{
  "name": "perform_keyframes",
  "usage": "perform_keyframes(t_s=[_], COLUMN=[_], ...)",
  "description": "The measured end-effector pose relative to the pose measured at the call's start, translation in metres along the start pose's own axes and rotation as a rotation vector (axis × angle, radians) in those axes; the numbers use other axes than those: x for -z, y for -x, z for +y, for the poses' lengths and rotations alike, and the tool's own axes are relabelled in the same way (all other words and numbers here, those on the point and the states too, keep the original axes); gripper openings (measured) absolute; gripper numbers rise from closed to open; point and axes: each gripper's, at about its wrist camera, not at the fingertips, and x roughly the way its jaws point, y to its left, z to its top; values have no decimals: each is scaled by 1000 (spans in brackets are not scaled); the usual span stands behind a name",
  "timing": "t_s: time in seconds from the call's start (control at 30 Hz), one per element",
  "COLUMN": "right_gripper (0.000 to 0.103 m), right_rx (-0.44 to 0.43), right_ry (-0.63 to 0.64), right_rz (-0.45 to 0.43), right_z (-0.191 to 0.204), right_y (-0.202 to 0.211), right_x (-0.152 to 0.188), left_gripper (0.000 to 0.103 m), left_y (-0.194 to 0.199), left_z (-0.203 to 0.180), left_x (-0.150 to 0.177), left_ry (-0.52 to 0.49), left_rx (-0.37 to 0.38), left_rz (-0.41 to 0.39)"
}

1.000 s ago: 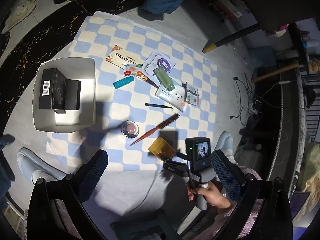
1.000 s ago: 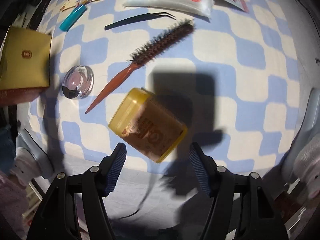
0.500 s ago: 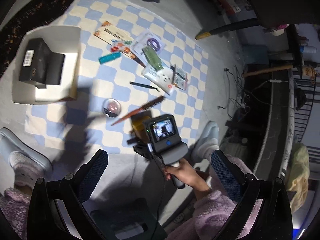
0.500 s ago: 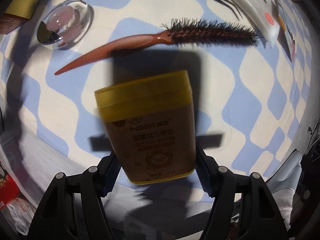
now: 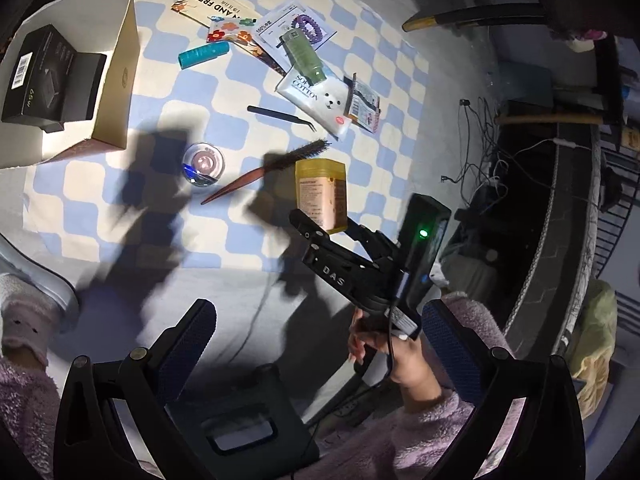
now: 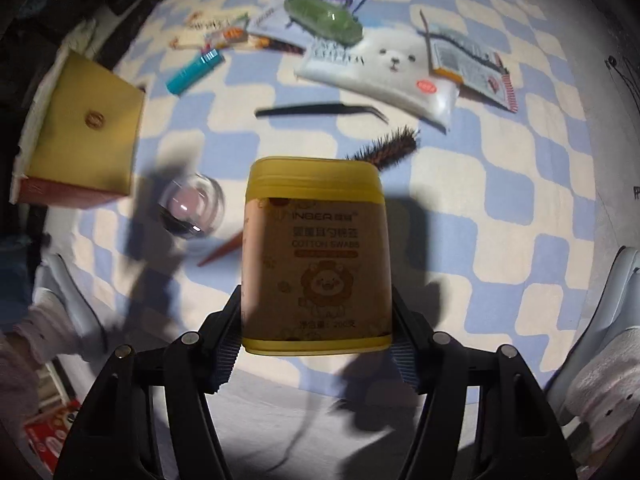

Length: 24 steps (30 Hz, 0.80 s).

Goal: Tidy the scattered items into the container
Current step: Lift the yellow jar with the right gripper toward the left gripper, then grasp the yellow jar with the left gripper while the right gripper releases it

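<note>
Right gripper point(image 6: 316, 344): black jaws with blue ribbed pads, set wide and clamped on the two side walls of a yellow-lidded plastic tub of cotton swabs with a tan printed label point(image 6: 316, 256). Last reading has the jaws closing slightly, tub between them. The tub is lifted clear of the blue-and-cream checkered cloth point(image 6: 500, 208), lid end pointing away from the camera. In the left wrist view the same tub point(image 5: 322, 194) hangs at the tip of the right gripper point(image 5: 324, 224), held by a hand point(image 5: 394, 350) in a fuzzy lilac sleeve.

Left gripper point(image 5: 316, 344): fingers wide apart, nothing between them, above the bare floor at the near edge of the cloth.

Container: open cardboard box with pale inside walls point(image 5: 120, 80), at the cloth's left edge, well apart from the tub. A black carton with a barcode label point(image 5: 44, 76) lies inside it.

On the cloth: clear round lidded jar point(image 5: 203, 163), red-handled bristle hairbrush point(image 5: 264, 172), black tweezers point(image 5: 280, 114), teal tube point(image 5: 203, 55), white cotton pack with a bear face point(image 5: 318, 100), green bottle point(image 5: 304, 56) lying on it.
</note>
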Motion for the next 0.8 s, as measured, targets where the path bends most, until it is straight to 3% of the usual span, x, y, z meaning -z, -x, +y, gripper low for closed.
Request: perform_keyframes(t_s=[0.1,0.2,0.33,0.47,0.63,0.73,0.77,0.8], right_gripper=[65,65,66,66,66,66,66,66], right_rx=[-123,-228,-381,-505,-520,-498,-494,-492], right_ry=[-46,-100,-159,-134,-55,-1,15,27], right_rz=[-91,-136,-144,-155,-172,-180,-184,-189], right_z=[5,-9,-12,0,27,41,45,49], right_y=[47,85,122,150,167,174,176,178], right_x=[-24,-25,-16,-6,-3,0,1,3], left_gripper=[103,103,103,103,103,88,80,66], left_y=[-4,-8,-15,-12,-8,-13,-16,-18], left_z=[4,9,9,1,-11,-15,-16,-16], left_x=[5,9,20,26,33,36,36,36], left_ry=[27,37,21,-31,-118,-149,-151,-152], left_rx=[40,70,81,100,91,79,72,68], left_rz=[-2,-9,-46,-62,-96,-85,-79,-75])
